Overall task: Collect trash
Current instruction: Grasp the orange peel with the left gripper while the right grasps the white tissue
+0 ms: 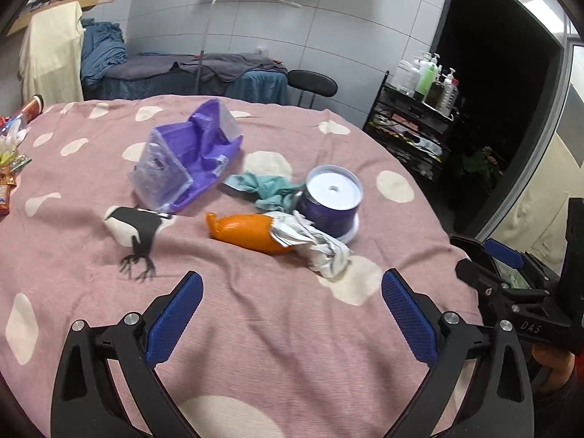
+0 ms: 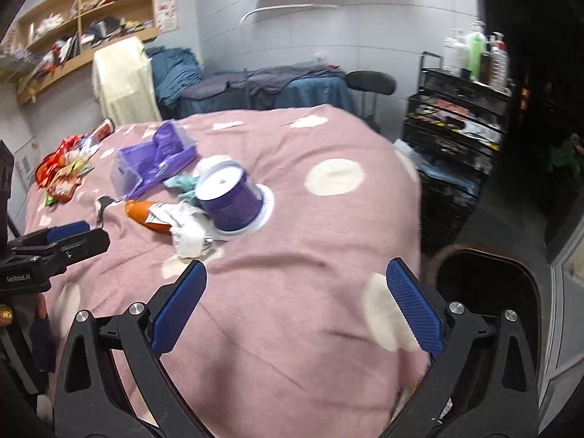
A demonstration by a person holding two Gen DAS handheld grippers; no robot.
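left wrist view is showing the left hand-held gripper (image 1: pixel 292 288) hovering over the pink spotted surface (image 1: pixel 255 328) with its two blue pads spread apart, gripping nothing. five loose things are lying ahead of it — one orange wrapper (image 1: pixel 244 231), one crumpled white paper (image 1: pixel 321 246) touching it, one teal cloth scrap (image 1: pixel 270 188), one black-and-white scrap (image 1: pixel 133 231) and one purple open case (image 1: pixel 189 157). one purple disc spindle (image 1: pixel 330 200) is standing upright just beside the paper. right wrist view is showing the right hand-held gripper (image 2: pixel 295 281) also spread wide and empty, near the surface's edge, with one dark bin (image 2: pixel 485 284) sitting below — a pile of snack wrappers (image 2: pixel 62 175) is lying at the far left.
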